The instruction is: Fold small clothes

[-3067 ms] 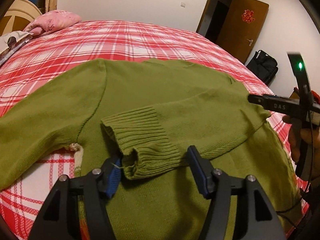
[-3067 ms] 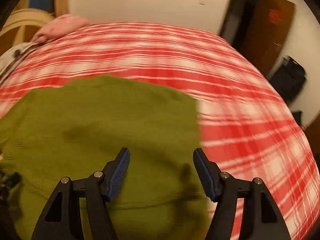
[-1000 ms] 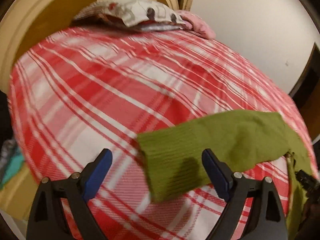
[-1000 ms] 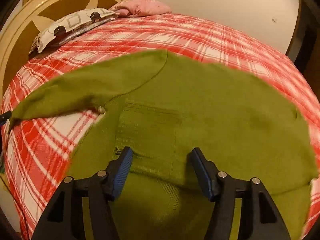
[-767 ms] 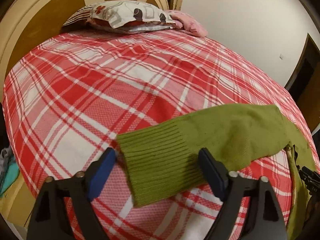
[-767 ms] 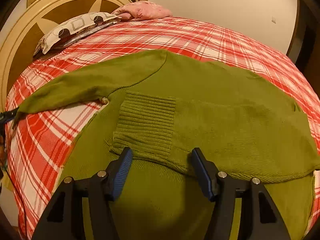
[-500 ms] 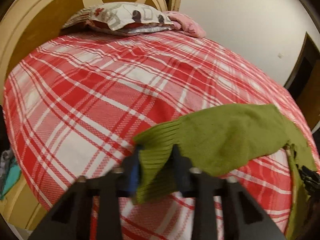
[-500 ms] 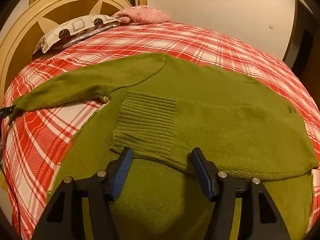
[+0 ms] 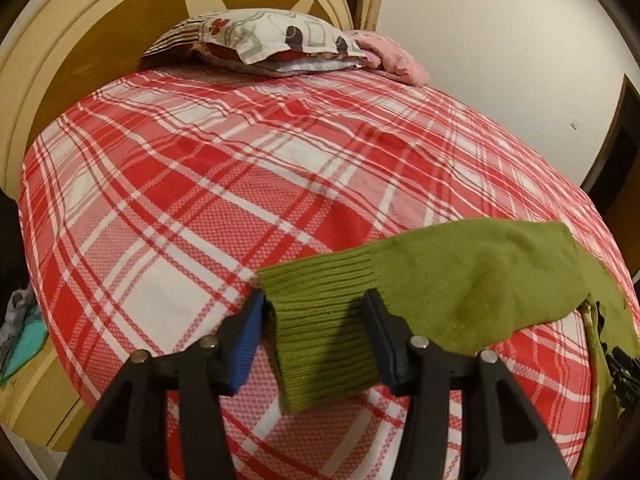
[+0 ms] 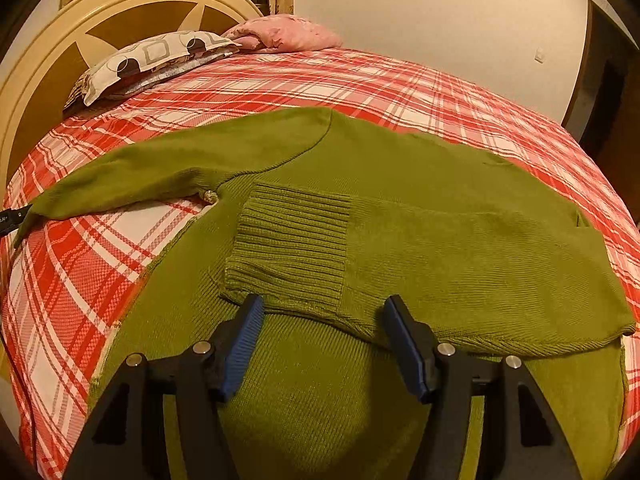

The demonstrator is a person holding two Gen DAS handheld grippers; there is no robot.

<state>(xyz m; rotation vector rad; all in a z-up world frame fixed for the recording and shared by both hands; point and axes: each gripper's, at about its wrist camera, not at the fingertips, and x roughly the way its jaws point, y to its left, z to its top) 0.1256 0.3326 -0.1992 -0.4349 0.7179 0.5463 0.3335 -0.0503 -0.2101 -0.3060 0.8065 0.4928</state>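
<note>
Green sweater (image 10: 400, 208) spread flat on plaid bed (image 10: 400, 84). Left claw (image 9: 314, 340) clenched on ribbed cuff (image 9: 324, 320) of outstretched sleeve. Right claw (image 10: 322, 342) released, hovering above sweater body, near folded-in sleeve (image 10: 400, 256).

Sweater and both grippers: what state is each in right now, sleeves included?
sweater: spread flat on the bedspread
folded sleeve: laid across the sweater's body
outstretched sleeve: extended sideways, not yet folded
cuff: pinched between the left fingers
left gripper: closed on the cuff
right gripper: open, holding nothing
</note>
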